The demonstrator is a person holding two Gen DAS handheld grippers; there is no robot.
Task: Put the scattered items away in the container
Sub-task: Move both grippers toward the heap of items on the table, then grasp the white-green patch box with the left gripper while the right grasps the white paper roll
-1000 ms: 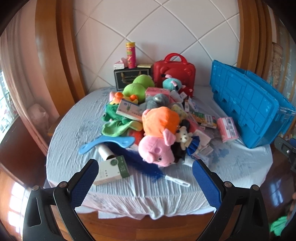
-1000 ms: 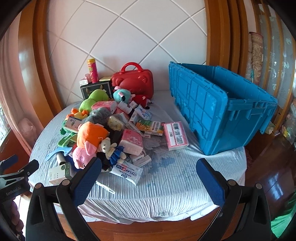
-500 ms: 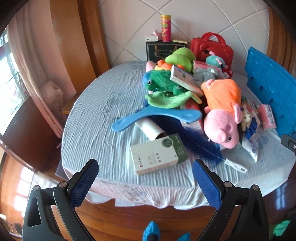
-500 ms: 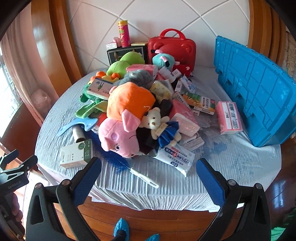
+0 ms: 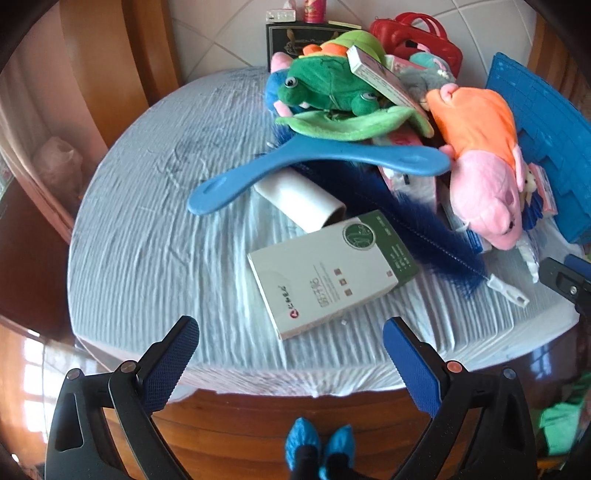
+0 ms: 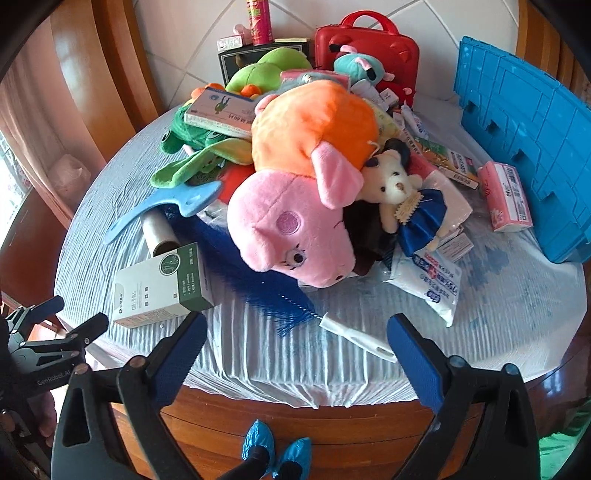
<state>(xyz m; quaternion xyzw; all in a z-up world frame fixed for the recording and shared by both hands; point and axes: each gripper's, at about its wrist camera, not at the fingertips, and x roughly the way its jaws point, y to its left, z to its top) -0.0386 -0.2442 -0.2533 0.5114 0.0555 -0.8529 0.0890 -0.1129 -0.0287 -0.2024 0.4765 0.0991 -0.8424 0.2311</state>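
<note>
A heap of items lies on a round table with a pale blue cloth (image 5: 147, 240). My left gripper (image 5: 291, 354) is open and empty, just short of a white and green box (image 5: 328, 266). Behind the box lie a white roll (image 5: 303, 199), a blue hanger (image 5: 314, 162), a blue brush (image 5: 424, 236) and a green frog plush (image 5: 328, 88). My right gripper (image 6: 295, 343) is open and empty, near the brush's white handle (image 6: 354, 336), in front of a pink and orange pig plush (image 6: 295, 206). The blue crate (image 6: 524, 136) stands at the right.
A red case (image 6: 369, 44), a black box (image 5: 291, 37) and a pink can (image 6: 258, 18) stand at the back by the tiled wall. A small bear in a blue dress (image 6: 402, 195), a white packet (image 6: 436, 280) and a pink box (image 6: 506, 195) lie near the crate.
Both grippers have moved in toward the table and tilted down. The left one swung left onto the white and green box; the right one closed in on the pig plush and the brush.
</note>
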